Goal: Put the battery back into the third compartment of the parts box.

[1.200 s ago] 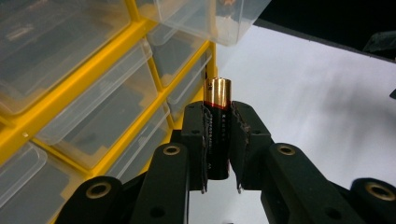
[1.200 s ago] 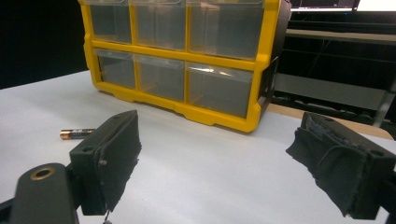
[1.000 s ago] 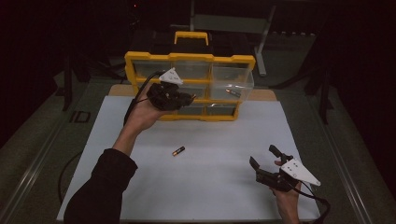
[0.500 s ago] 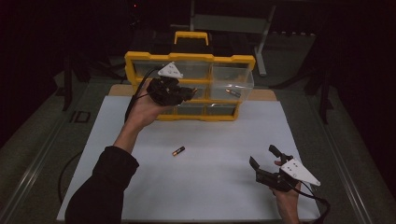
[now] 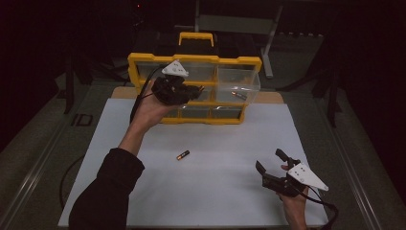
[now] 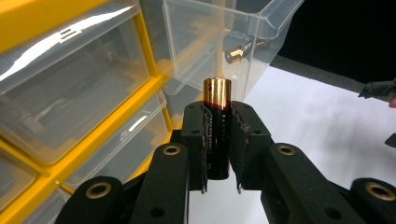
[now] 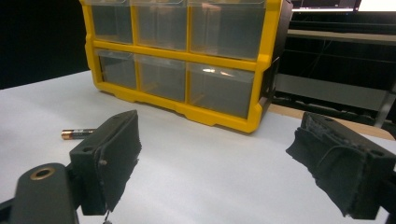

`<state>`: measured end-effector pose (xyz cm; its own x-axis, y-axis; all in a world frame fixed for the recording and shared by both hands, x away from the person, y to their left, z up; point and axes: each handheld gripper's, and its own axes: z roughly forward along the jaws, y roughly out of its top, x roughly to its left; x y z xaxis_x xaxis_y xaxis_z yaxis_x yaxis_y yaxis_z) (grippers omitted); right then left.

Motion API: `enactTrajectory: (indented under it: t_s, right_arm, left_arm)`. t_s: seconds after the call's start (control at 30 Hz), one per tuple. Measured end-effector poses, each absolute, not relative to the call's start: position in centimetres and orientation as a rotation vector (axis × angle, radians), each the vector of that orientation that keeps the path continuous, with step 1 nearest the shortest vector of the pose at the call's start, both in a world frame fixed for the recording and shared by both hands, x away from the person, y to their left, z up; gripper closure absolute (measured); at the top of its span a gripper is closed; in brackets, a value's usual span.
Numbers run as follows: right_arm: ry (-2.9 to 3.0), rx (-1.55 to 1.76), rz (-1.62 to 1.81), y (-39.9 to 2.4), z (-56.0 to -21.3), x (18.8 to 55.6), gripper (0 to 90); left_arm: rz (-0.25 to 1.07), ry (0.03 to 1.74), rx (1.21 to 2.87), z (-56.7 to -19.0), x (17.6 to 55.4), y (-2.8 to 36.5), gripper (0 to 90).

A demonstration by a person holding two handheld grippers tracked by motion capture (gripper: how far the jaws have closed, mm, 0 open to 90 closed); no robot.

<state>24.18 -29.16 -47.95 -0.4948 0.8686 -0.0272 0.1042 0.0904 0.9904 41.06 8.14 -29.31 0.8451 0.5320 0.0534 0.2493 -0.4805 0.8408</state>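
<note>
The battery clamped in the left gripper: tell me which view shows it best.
The left gripper view. There the battery stands upright between the left gripper's pads, gold end up, near the pulled-out clear drawer. In the high view the gripper's body hides it. The right gripper view shows another battery lying on the table.

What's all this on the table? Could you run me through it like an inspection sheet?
Surface: white table top, bare apart from the items below.
Job's things: yellow drawer cabinet with one clear drawer pulled out, a battery inside; held battery; loose battery on the table.
Clutter: nothing seen.
Grippers: left gripper jaws shut on held battery, near the open drawer; right gripper jaws open, empty, low over the table.
Cables: black cable trails from left gripper.
Surroundings: dark; metal frame behind.
</note>
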Motion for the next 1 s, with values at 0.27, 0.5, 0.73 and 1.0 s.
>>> enactTrajectory:
  t_s: [0.27, 0.5, 0.73, 1.0]
  right_arm:
    - [1.707, 0.966, 1.467, -29.2, -47.9, 24.2, 13.5]
    - [1.707, 0.965, 1.467, -29.2, -47.9, 24.2, 13.5]
    - [1.707, 0.967, 1.468, -29.2, -47.9, 24.2, 13.5]
    - [1.708, 0.966, 1.468, -29.2, -48.0, 24.2, 13.5]
  left_arm:
    - [0.396, 0.56, 2.055, -28.6, 41.2, 7.9, 77.7]
    - [0.391, 0.541, 2.024, -28.3, 41.2, 7.9, 77.7]
    - [0.402, 0.529, 1.986, -27.6, 41.3, 7.7, 77.7]
    - [0.403, 0.528, 1.963, -27.1, 41.5, 7.7, 77.7]
